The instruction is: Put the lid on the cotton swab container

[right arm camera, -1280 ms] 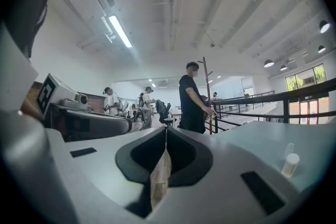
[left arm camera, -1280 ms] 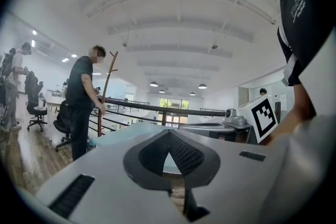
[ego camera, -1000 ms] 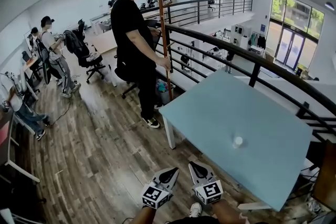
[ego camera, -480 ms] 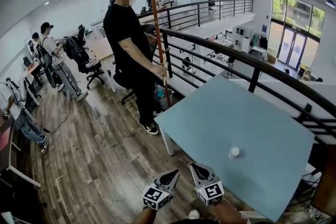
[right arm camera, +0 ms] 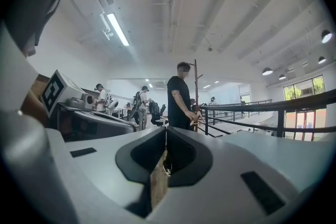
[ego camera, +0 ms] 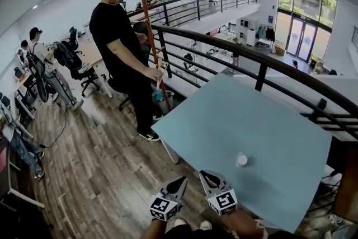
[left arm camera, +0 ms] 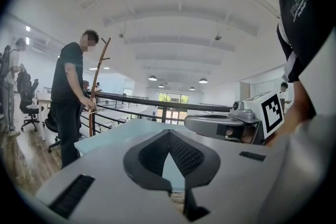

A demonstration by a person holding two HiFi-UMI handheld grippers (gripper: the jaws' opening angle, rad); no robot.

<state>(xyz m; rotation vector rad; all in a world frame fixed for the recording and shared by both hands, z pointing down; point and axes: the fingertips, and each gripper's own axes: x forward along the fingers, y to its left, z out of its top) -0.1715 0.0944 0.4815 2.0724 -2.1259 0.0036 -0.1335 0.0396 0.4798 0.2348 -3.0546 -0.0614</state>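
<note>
On the pale blue rectangular tabletop (ego camera: 224,120) sits the small white round cotton swab container (ego camera: 241,160), ahead of my left gripper (ego camera: 183,180) and right gripper (ego camera: 204,174) — both closed on nothing — so I judge this the approach, with opening up for the lid next.

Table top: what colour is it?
The table top is pale blue, best seen in the head view.

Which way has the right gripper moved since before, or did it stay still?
Yes. The right gripper has come closer to the white container on the blue table, towards the table's near edge.
</note>
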